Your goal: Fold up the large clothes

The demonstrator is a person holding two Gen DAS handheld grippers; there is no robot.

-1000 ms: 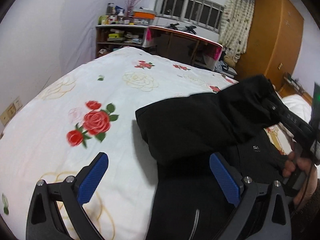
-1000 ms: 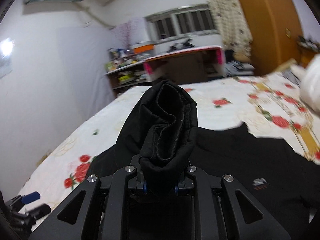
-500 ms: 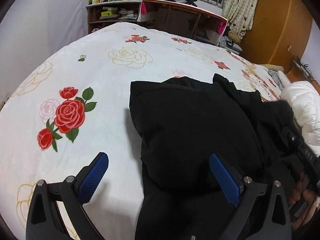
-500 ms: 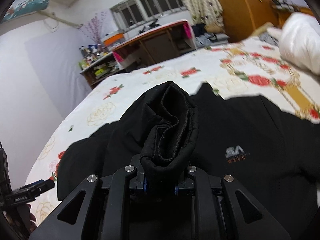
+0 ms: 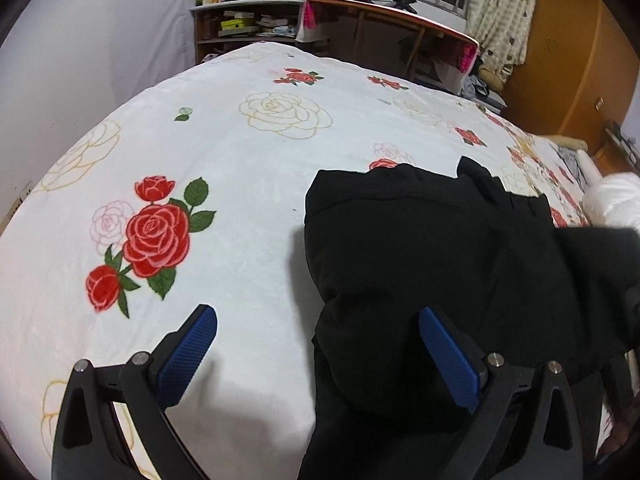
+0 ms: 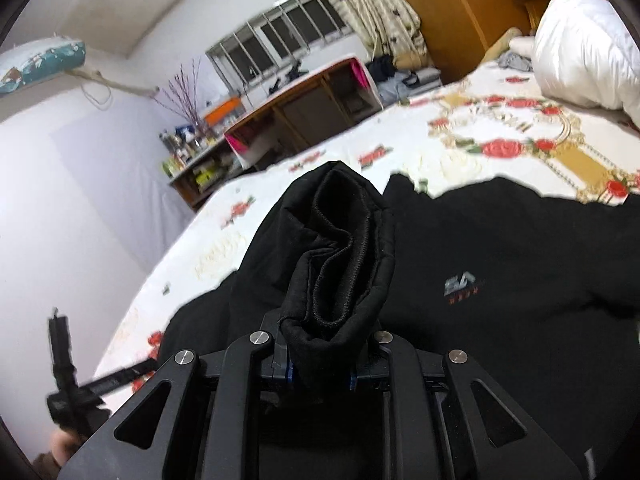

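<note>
A black jacket [image 5: 440,260] lies spread on the floral bed sheet [image 5: 248,208], and the right wrist view shows a small grey logo [image 6: 460,282] on its chest. My right gripper [image 6: 320,368] is shut on the bunched sleeve cuff [image 6: 340,248], which stands up out of the jaws over the jacket body [image 6: 520,320]. My left gripper [image 5: 318,316] hangs open just above the jacket's left edge. Its blue pads [image 5: 188,352] are wide apart, one over the sheet and one over the black cloth, with nothing gripped.
A white duvet [image 6: 580,40] is piled at the bed's far right. Past the foot of the bed stand a wooden desk [image 5: 400,32], a cluttered shelf [image 5: 240,24] and an orange wardrobe [image 5: 560,60]. A white wall [image 5: 80,60] runs along the left side.
My right gripper carried the sleeve lower and across the jacket, rolling as it went. My left gripper tipped down and came closer to the jacket's edge, still open.
</note>
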